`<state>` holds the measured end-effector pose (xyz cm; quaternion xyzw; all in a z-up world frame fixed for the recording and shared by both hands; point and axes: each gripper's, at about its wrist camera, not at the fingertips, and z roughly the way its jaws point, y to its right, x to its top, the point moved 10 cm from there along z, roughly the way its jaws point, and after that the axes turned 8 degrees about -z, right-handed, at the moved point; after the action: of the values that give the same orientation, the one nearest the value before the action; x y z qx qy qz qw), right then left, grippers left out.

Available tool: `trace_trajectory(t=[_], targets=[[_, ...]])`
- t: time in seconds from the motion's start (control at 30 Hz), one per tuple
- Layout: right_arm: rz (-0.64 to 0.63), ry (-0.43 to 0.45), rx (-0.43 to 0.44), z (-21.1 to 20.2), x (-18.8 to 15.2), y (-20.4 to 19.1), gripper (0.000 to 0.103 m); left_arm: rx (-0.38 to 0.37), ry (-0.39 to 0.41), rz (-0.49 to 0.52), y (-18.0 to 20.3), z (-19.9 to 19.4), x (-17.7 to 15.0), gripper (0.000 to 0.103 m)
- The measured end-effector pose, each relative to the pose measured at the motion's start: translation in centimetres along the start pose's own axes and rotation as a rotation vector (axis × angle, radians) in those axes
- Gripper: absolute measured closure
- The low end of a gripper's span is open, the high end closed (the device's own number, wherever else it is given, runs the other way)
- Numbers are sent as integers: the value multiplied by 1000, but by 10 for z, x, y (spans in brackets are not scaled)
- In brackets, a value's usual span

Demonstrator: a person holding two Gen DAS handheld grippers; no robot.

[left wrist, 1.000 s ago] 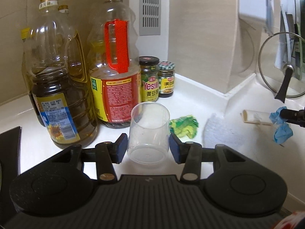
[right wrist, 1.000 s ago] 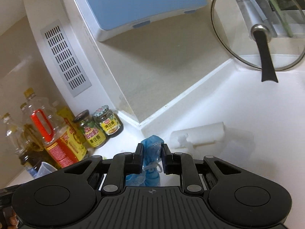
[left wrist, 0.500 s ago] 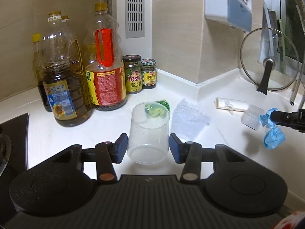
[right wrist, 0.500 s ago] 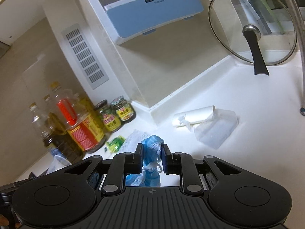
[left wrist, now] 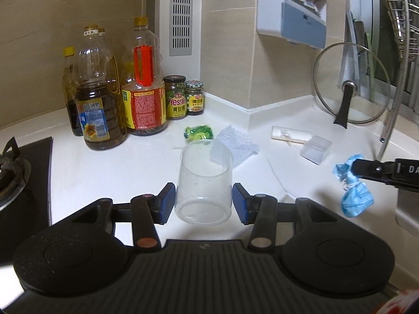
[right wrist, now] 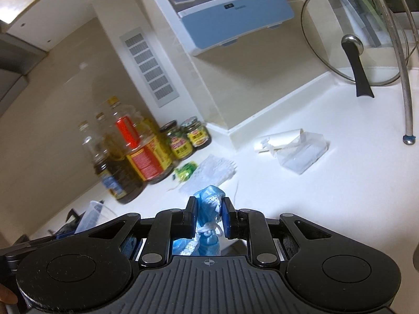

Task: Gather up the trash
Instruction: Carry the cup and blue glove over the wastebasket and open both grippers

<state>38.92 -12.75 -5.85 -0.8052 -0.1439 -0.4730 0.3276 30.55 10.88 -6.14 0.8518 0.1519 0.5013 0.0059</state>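
Observation:
My left gripper (left wrist: 203, 200) is shut on a clear plastic cup (left wrist: 203, 183), held above the white counter (left wrist: 104, 167). A crumpled blue face mask (right wrist: 208, 209) is pinched in my right gripper (right wrist: 208, 213), which the left wrist view shows at the right edge with the blue face mask (left wrist: 352, 191) hanging from it. On the counter lie a green wrapper (left wrist: 198, 132), a sheet of bubble wrap (left wrist: 234, 142), a rolled white paper (left wrist: 288, 134) and a clear plastic packet (left wrist: 315, 148). In the right wrist view the clear plastic cup (right wrist: 90, 217) appears at lower left.
Several oil bottles (left wrist: 97, 99) and two jars (left wrist: 184, 98) stand against the tiled wall. A gas hob (left wrist: 15, 172) is at the left. A glass pot lid (left wrist: 351, 83) leans in the right corner beside a metal rack leg (left wrist: 392, 110). A blue-white dispenser (left wrist: 293, 13) hangs on the wall.
Both grippers have drawn back from the wall with their loads, so bottles, wrapper and papers look smaller and farther. The clear packet has come into view.

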Motion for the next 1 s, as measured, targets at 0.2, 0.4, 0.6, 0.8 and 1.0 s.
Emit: trace_trajectory(t=[0.2, 0.4, 0.6, 0.8, 1.0], targets=[[-23, -43, 55, -21, -26, -18, 83, -16, -29, -11, 17, -28, -32, 59], [-46, -97, 96, -35, -56, -32, 83, -19, -76, -30, 28, -50, -69, 59], [-67, -150, 105, -44, -85, -37, 83, 3, -128, -46, 25, -63, -102, 59], [-98, -228, 93, -42, -125, -38, 83, 22, -198, -58, 14, -64, -138, 59], [-109, -316, 68, -24, -167, -32, 83, 41, -284, -79, 0, -46, -175, 59]])
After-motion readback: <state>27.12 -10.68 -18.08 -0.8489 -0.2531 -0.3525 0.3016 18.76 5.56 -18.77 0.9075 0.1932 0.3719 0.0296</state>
